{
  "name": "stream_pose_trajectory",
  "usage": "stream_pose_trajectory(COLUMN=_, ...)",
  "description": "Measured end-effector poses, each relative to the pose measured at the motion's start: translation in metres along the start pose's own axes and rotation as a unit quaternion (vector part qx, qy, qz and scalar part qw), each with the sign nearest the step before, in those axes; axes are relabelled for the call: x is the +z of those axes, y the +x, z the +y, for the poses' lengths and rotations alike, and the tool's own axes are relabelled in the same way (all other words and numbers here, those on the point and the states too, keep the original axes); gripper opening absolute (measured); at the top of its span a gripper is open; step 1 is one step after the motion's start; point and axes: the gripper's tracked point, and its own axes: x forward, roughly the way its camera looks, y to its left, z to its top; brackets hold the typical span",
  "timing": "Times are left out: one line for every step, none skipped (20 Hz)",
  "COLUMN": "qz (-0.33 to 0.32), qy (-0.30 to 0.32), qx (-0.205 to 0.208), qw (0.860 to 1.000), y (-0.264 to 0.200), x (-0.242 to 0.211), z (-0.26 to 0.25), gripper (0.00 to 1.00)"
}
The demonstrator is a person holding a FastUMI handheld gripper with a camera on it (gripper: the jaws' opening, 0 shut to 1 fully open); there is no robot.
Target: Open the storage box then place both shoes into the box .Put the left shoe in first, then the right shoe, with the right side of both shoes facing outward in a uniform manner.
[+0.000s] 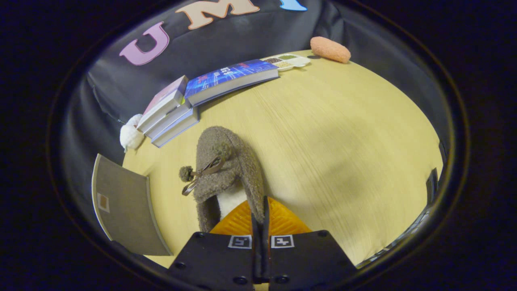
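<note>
**The claw pinches the slipper's side wall**

At the lower left of the frame sits the grey storage box. It lies flat-looking from here, and its near end is cut off, so I cannot tell if it is open or closed. Above it, in the upper left, a small white fluffy toy rests against a stack of books. A big blue book leans on the stack.

In the middle of the frame is the fuzzy brown slipper, with a little bow and pom-poms on top. It points away from the claw. I cannot tell if it is the left shoe or the right one. I also cannot tell if it is lifted or resting on the yellow wooden table.

The gripper is at the bottom middle. Its fingers are nearly together, squeezing the right side wall of the slipper's heel opening.

That wall is soft and thin. I think it could slide out of the pinch, and the slipper could flop or twist.

In the upper right are a white dish of seeds and an orange sponge.
</note>
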Motion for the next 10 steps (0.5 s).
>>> stream_pose_trajectory(qz=0.002, qy=0.008, qx=-0.002, qw=1.0, y=0.0, x=0.0, z=0.0, gripper=0.03)
stream_pose_trajectory(qz=0.003, qy=0.014, qx=-0.004, qw=1.0, y=-0.001, x=0.001, z=0.001, gripper=0.04)
stream_pose_trajectory(qz=0.004, qy=0.018, qx=-0.005, qw=1.0, y=-0.001, x=0.0, z=0.003, gripper=0.03)
stream_pose_trajectory(qz=0.007, qy=0.023, qx=-0.005, qw=1.0, y=-0.002, x=0.0, z=0.005, gripper=0.04)
stream_pose_trajectory(qz=0.009, qy=0.029, qx=-0.001, qw=1.0, y=-0.004, x=-0.001, z=0.009, gripper=0.04)
stream_pose_trajectory(qz=0.009, qy=0.034, qx=0.005, qw=0.999, y=-0.005, x=0.001, z=0.014, gripper=0.03)
stream_pose_trajectory(qz=0.007, qy=0.036, qx=0.011, qw=0.999, y=-0.007, x=0.003, z=0.018, gripper=0.04)
stream_pose_trajectory(qz=0.005, qy=0.038, qx=0.016, qw=0.999, y=-0.01, x=0.005, z=0.024, gripper=0.04)
stream_pose_trajectory(qz=0.003, qy=0.039, qx=0.02, qw=0.999, y=-0.013, x=0.007, z=0.028, gripper=0.04)
stream_pose_trajectory(qz=0.0, qy=0.041, qx=0.025, qw=0.999, y=-0.017, x=0.01, z=0.034, gripper=0.03)
